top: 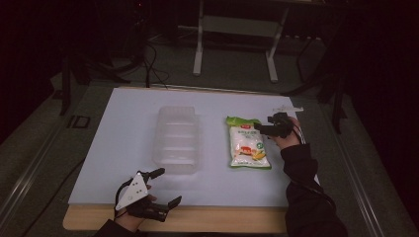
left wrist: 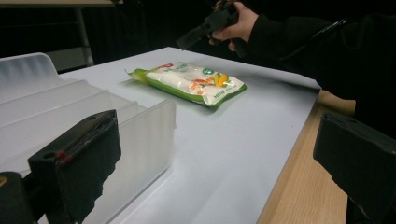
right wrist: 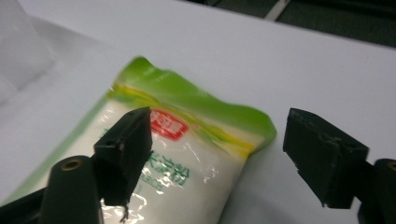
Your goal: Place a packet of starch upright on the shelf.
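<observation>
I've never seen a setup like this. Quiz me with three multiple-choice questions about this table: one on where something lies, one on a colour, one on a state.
1. The clear plastic lidded container lies where relative to the green-edged white food pouch in the high view?
A left
B right
C on top

2. The pouch's border is
A blue
B green
C black

3. The right gripper is
A clamped on the pouch
B open above the pouch
C resting on the container

Answers: 1 A, it sits left of the pouch, apart; 2 B, green rims the white pack; 3 B, its jaws stand apart over the pouch's top end.
</observation>
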